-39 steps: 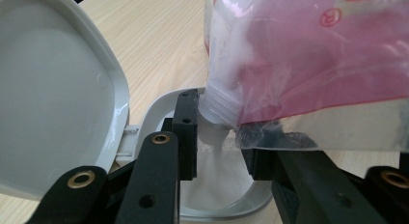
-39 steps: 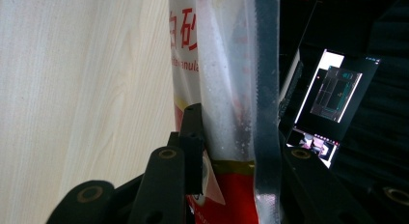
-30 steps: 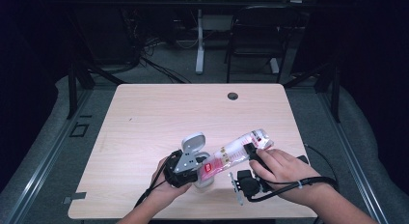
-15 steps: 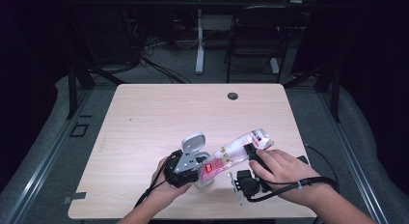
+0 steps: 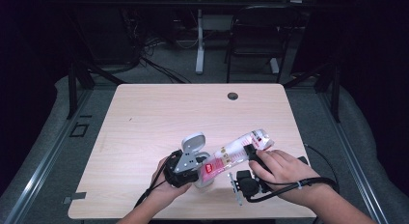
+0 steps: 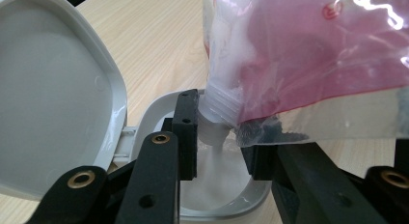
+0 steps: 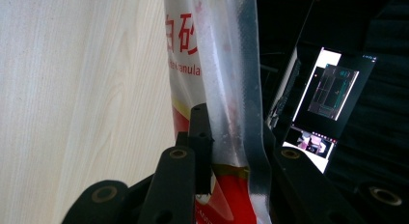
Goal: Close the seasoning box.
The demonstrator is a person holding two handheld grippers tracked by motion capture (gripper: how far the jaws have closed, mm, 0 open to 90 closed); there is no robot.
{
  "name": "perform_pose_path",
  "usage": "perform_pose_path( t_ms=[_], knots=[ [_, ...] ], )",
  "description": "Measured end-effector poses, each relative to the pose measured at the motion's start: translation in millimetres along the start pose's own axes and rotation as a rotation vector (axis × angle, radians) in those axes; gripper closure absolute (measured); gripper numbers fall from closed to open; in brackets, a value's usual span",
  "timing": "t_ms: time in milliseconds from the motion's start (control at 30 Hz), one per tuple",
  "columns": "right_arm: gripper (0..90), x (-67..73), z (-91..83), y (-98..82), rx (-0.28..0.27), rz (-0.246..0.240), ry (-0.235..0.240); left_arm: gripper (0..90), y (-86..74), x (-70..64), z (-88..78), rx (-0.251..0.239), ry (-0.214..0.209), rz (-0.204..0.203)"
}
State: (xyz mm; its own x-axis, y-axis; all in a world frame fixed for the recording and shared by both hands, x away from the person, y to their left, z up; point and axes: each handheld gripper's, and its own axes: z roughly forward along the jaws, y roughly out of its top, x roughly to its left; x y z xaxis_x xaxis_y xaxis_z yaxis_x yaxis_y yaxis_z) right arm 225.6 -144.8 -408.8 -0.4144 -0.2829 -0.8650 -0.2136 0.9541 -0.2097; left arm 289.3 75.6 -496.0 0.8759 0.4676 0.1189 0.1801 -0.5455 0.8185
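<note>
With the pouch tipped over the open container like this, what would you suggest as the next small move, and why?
Probably hold both hands steady and let it pour. The pouch, clamped in the right gripper whose jaws have just been closing on it, has its spout over the white container, held by the left gripper, and white granules are streaming in; the container looks far from full.

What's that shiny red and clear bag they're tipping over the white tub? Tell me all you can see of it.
The pouch is a soft plastic bag, clear with red print and some Chinese characters, holding white granules. It lies tilted, its threaded white spout down over the open white container, with white grains falling from it. The right gripper clamps its upper part; the jaws have just been closing further on it. The left gripper holds the container.
</note>
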Motion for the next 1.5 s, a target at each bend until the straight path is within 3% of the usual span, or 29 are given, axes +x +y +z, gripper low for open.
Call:
perform_pose_path(
  t_ms=[933, 1500],
  knots=[
    [79.5, -2.1, -0.7, 1.8, -0.004, -0.012, -0.002, 71.2, -0.3, 0.1, 0.0, 0.007, -0.003, 0.003],
    [81.8, -5.0, -3.7, 3.2, 0.004, -0.045, -0.016, 71.2, 0.1, 0.1, -0.5, -0.001, -0.005, 0.002]
  ],
)
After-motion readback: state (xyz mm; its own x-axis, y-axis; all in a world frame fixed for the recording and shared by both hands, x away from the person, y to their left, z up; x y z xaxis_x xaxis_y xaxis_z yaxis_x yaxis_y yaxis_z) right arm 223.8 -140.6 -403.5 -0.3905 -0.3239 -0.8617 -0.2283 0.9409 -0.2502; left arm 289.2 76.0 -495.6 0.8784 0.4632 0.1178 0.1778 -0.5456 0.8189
